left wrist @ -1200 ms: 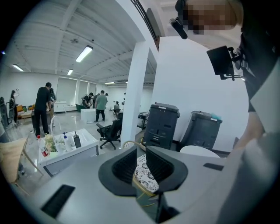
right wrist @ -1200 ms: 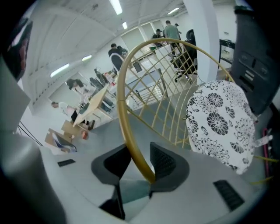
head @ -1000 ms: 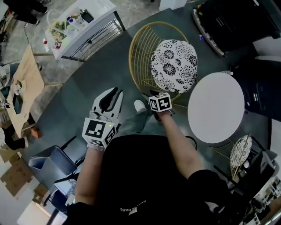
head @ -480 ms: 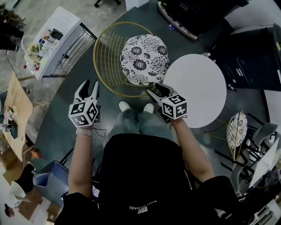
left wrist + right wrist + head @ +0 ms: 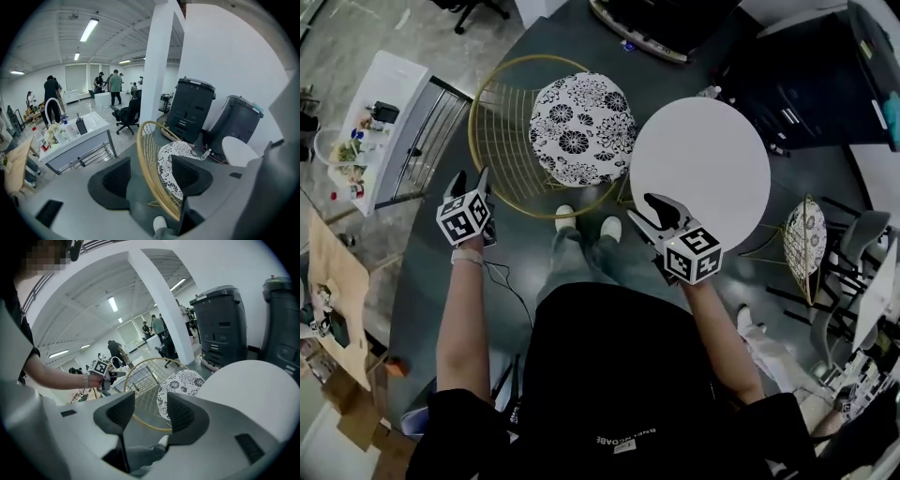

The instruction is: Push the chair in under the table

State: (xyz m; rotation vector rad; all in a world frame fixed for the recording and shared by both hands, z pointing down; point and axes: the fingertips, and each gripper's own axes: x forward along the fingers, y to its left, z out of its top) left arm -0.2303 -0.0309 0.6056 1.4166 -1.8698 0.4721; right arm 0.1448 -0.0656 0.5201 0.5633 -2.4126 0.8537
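The chair [image 5: 577, 127] has a gold wire back and a black-and-white floral cushion; it stands left of the round white table [image 5: 700, 173], its seat edge against the tabletop's rim. My left gripper [image 5: 469, 178] hangs by the left side of the gold rim [image 5: 146, 164]. Its jaws have just been opening and stand wide; the rim shows in the gap between them, untouched by the pads. My right gripper [image 5: 642, 208] hovers open near the table's near-left edge, nothing between its jaws. The cushion [image 5: 180, 383] and table [image 5: 248, 390] lie beyond it.
My shoes [image 5: 581, 225] stand just behind the chair. A white cart with bottles [image 5: 389, 122] stands to the left, black machines [image 5: 675, 23] behind the table, a white column [image 5: 161, 61] beyond the chair. A second gold chair [image 5: 806, 248] stands right of the table.
The left gripper has swung out to the left and down beside the chair's rim, and its jaws have opened. The right gripper has come up and right, to the table's edge.
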